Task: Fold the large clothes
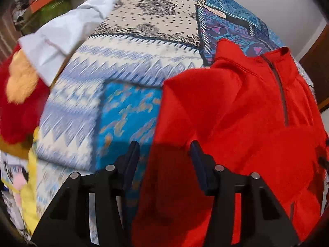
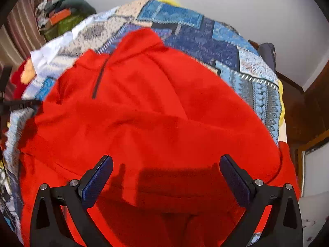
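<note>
A red pullover (image 1: 236,113) with a grey quarter zip lies on a patterned blue and cream bedspread (image 1: 127,65). In the right wrist view the pullover (image 2: 148,107) fills most of the frame, collar at the far left, a fold crossing its middle. My left gripper (image 1: 164,146) is open and empty, hovering over the pullover's left edge. My right gripper (image 2: 166,160) is open wide and empty, above the pullover's near part. The left gripper's tip (image 2: 22,104) shows at the left edge of the right wrist view.
A white garment (image 1: 67,35) lies at the bed's far left. A red and yellow plush item (image 1: 18,94) sits at the left. A pile of clutter with an orange box (image 2: 61,14) stands in the far corner. Dark wooden furniture (image 2: 304,111) is on the right.
</note>
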Action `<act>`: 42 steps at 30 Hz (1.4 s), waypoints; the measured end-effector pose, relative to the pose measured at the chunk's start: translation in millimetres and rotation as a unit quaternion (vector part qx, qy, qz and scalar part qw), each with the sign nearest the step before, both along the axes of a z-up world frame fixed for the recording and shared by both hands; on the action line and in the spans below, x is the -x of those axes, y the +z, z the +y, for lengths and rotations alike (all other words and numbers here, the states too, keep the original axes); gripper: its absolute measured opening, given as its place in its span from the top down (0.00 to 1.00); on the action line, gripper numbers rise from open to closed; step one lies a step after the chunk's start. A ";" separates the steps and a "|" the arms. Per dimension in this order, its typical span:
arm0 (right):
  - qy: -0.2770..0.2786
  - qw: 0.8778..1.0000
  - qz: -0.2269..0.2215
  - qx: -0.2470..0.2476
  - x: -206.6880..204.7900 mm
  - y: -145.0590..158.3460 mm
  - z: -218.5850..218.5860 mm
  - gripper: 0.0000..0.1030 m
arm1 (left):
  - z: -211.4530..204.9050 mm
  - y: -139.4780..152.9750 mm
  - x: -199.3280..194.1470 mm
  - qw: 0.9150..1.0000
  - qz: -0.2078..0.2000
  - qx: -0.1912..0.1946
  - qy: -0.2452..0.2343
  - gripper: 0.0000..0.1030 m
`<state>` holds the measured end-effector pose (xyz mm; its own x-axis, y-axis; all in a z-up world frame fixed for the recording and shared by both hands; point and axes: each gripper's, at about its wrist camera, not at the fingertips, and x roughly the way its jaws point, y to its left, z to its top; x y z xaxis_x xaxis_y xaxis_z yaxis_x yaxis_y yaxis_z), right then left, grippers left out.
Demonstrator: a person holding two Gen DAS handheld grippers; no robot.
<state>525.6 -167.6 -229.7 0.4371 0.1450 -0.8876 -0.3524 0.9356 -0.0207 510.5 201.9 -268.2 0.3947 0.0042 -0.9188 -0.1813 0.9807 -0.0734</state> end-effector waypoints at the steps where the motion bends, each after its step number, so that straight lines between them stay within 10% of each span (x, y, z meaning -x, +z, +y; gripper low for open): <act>1: 0.000 1.000 0.004 0.010 -1.2 -8.0 0.3 0.00 | -2.6 -3.5 -6.9 1.000 0.003 -0.009 0.000 0.50; 6: 0.001 1.000 0.022 0.019 -2.4 -29.5 -12.7 0.00 | -10.7 -26.7 -30.7 0.994 0.036 -0.098 -0.025 0.50; 10: -0.008 1.000 0.011 0.013 -3.5 -28.5 -28.0 0.00 | 13.7 -20.5 -32.8 0.974 0.034 -0.225 0.018 0.46; 18: -0.052 0.998 -0.010 0.045 -1.6 -23.2 -74.6 0.00 | 64.9 10.1 -12.7 0.993 0.008 -0.099 0.060 0.45; 21: -0.048 0.998 -0.016 0.035 6.1 -12.6 -79.5 0.00 | 43.1 17.5 -0.5 0.998 -0.014 -0.067 0.012 0.18; 32: 0.005 1.000 -0.013 0.016 0.8 -11.5 -23.8 0.00 | -4.9 -29.4 -27.4 0.964 0.003 -0.264 0.001 0.07; 34: 0.022 0.997 -0.019 0.078 2.3 -29.1 -13.2 0.00 | 9.2 -28.0 -29.3 0.962 0.006 -0.272 0.024 0.07; 42: -0.044 0.998 -0.002 0.047 9.1 -18.4 -68.1 0.00 | 39.5 -16.0 -15.5 0.963 0.013 -0.267 0.045 0.09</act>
